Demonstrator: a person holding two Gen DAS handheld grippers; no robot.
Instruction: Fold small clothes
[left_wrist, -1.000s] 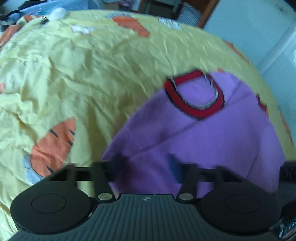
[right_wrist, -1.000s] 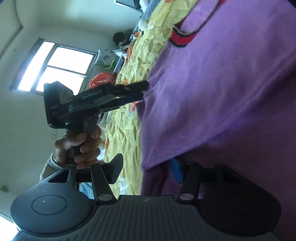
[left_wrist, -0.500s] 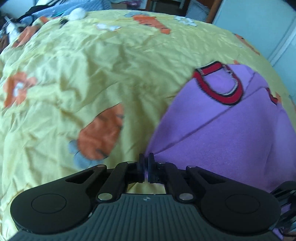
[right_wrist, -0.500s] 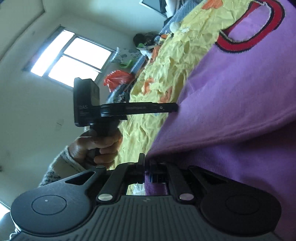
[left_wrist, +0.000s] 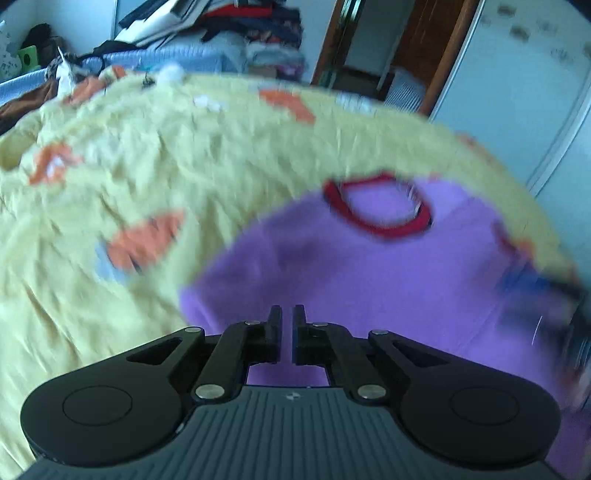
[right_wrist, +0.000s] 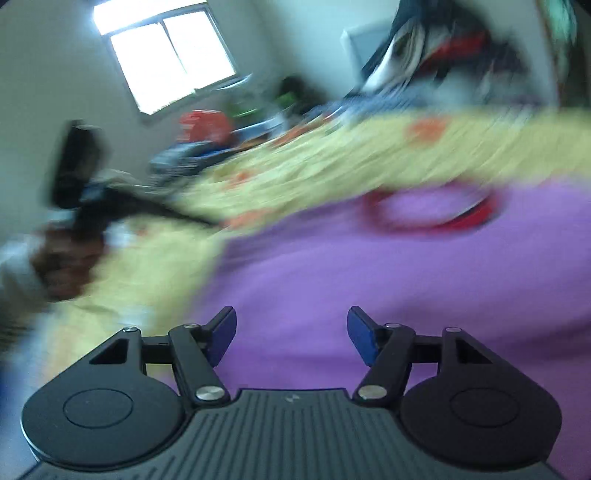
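A small purple fleece top with a red-trimmed neckline (left_wrist: 369, 273) lay on the yellow, orange-patterned bedspread (left_wrist: 155, 173), apparently partly folded. The left gripper (left_wrist: 287, 314) was closed and empty; the right gripper (right_wrist: 291, 325), just opened, held nothing. Further folds seemingly remained.

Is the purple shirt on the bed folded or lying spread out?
Partly folded, it seems: the purple shirt lies flat on the yellow sheet, collar up, no sleeves showing. Blur hides the fold edges.

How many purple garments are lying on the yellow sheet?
1: a purple top with a red collar, spread on the yellow sheet ahead of both tongs. Others may lie outside view.
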